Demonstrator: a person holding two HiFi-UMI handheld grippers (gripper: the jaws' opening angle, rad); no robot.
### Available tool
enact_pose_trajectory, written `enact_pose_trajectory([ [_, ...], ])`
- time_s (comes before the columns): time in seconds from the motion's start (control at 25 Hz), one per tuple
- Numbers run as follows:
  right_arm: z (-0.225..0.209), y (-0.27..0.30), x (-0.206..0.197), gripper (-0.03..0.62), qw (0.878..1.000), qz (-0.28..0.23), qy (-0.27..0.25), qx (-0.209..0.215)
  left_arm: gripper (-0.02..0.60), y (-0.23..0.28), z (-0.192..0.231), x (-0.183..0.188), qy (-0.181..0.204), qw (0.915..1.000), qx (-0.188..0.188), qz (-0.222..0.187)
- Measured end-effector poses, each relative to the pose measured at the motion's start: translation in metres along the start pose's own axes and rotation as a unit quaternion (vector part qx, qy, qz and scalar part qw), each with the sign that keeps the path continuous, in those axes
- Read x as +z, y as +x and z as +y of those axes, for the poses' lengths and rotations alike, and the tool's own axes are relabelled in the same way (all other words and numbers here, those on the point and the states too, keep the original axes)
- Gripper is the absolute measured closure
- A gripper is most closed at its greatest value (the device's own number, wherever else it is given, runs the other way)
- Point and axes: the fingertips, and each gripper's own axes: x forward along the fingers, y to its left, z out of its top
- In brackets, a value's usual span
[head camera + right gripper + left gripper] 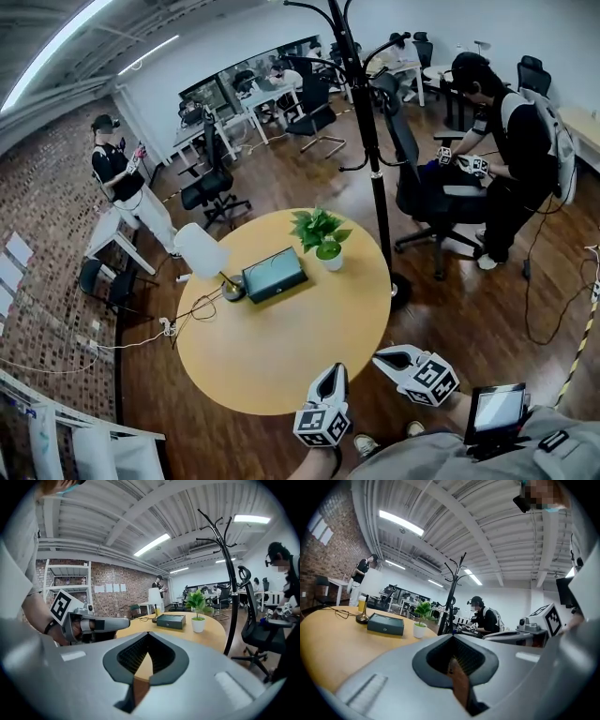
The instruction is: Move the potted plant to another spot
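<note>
Not yet started: yet to reach, grip, lift and resettle the potted plant [323,240], upright on the far side of the bench [281,361]. Holding left tongs [332,373] and right tongs [381,357] pinched together, empty, by the near edge, well apart from it.

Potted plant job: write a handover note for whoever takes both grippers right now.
Left gripper: jaws together, empty, over the near edge of the round table.
Right gripper: jaws together, empty, beside the left one, just off the table's edge.
Potted plant: upright on the table's far side, to the right of the dark box in the head view, and well away from both grippers.
Done: nothing; the plant is not yet gripped.
Left: reach across, grip the pot, lift it, set it on a bare part of the table.
</note>
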Motion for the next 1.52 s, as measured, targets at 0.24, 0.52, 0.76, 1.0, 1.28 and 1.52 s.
enact_pose_trajectory([
  [0.24, 0.003, -0.021, -0.029, 0.594, 0.999, 0.023, 0.016, 0.034, 0.585, -0.006, -0.026, -0.022, -0.015, 0.9995, 0.025, 0.014],
  [0.52, 0.033, -0.028, -0.043, 0.594, 0.998, 0.030, 0.015, 0.053, 0.586, -0.024, -0.037, -0.031, -0.012, 0.9996, 0.018, 0.020],
  [0.76, 0.046, -0.030, -0.046, 0.594, 0.999, 0.029, 0.014, 0.037, 0.586, -0.034, -0.040, -0.032, -0.011, 0.9998, 0.004, 0.018],
  [1.0, 0.048, -0.025, -0.033, 0.594, 0.999, 0.023, 0.002, 0.024, 0.585, -0.041, -0.039, -0.024, -0.009, 0.9999, -0.006, 0.006],
  [1.28, 0.050, -0.022, -0.031, 0.594, 1.000, 0.024, 0.001, 0.016, 0.584, -0.046, -0.038, -0.026, -0.010, 0.9998, -0.013, 0.012],
  [1.52, 0.051, -0.016, -0.028, 0.594, 1.000, 0.022, -0.005, 0.014, 0.584, -0.047, -0.034, -0.023, -0.008, 0.9998, -0.016, 0.009],
])
